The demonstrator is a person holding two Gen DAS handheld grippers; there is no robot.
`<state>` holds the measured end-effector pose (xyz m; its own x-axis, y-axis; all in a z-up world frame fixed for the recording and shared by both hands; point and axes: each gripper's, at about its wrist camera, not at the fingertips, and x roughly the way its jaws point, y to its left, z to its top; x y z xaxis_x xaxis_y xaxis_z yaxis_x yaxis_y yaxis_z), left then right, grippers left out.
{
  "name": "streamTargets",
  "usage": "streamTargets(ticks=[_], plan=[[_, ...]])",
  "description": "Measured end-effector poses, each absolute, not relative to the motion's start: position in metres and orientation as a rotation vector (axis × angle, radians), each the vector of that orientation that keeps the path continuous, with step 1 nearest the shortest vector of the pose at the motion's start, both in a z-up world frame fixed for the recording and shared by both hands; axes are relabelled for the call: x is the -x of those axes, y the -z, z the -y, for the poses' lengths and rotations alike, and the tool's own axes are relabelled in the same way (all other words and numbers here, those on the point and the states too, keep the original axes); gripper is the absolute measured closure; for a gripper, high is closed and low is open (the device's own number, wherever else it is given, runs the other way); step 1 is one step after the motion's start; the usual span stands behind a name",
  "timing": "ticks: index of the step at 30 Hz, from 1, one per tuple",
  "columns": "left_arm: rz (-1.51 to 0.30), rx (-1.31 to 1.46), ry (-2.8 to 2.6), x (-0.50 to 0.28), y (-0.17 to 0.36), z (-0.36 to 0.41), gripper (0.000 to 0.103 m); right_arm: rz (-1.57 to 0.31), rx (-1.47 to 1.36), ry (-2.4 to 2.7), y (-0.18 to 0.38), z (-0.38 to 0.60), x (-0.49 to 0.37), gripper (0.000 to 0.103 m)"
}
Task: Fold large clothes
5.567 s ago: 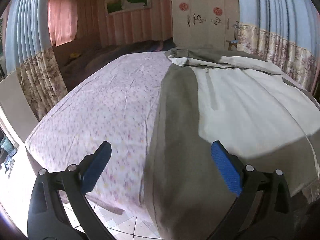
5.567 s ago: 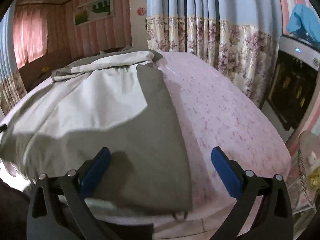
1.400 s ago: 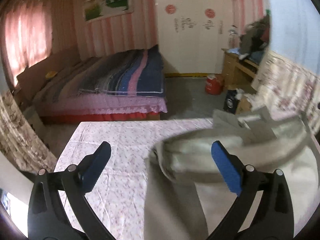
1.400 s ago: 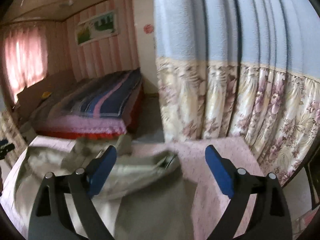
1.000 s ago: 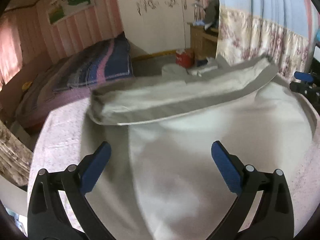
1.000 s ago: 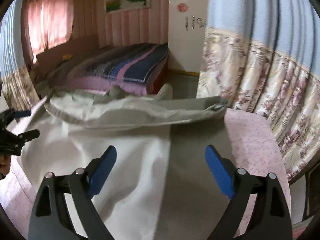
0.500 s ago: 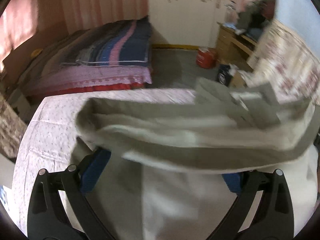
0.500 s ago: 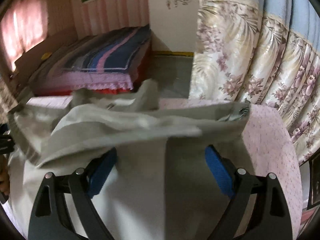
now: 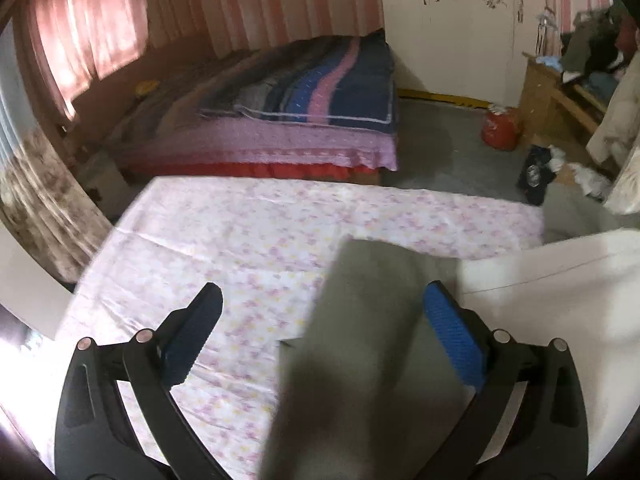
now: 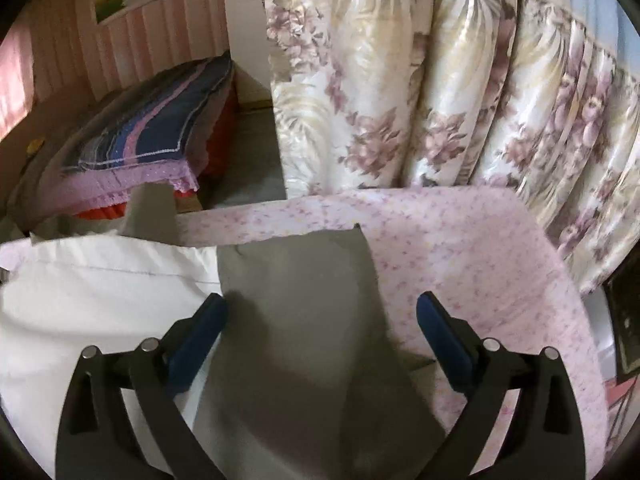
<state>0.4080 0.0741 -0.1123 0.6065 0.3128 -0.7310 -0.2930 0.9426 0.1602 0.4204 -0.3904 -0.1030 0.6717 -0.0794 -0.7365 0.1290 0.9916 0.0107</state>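
Both claws are spread wide and holding nothing. The left claw (image 9: 320, 320) hangs over the grey-and-white garment (image 9: 372, 320), whose grey strip runs right between its fingers, with the floral sheet (image 9: 240, 240) on the bench off to its left. Right claw (image 10: 322, 322) has the garment's (image 10: 296, 300) grey corner between its fingers, white part to its left, flowery curtain (image 10: 420, 80) straight ahead.

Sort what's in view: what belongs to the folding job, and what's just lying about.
For the job:
- grey and white garment
- flowered sheet it lies on
- left hand-held gripper, open
- right hand-held gripper, open

Lying about:
- striped blanket
- red container
- floral curtain
- wooden desk
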Motion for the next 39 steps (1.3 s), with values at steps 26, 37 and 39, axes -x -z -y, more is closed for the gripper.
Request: streamTargets(ticks=[26,37,39], plan=[[-0.692,0.032,0.002,-0.212,0.063,0.013,0.003,-0.702,0.04,-0.152,0.058,0.333,-0.209,0.005],[-0.831,-0.128,-0.179,-0.228,0.123,-0.013,0.003,-0.792,0.102,0.022,0.112,0.35,-0.233,0.002],[-0.824,-0.166,-0.17,-0.227,0.123,-0.017,0.003,-0.807,0.069,0.03,0.116,0.37,-0.237,0.002]])
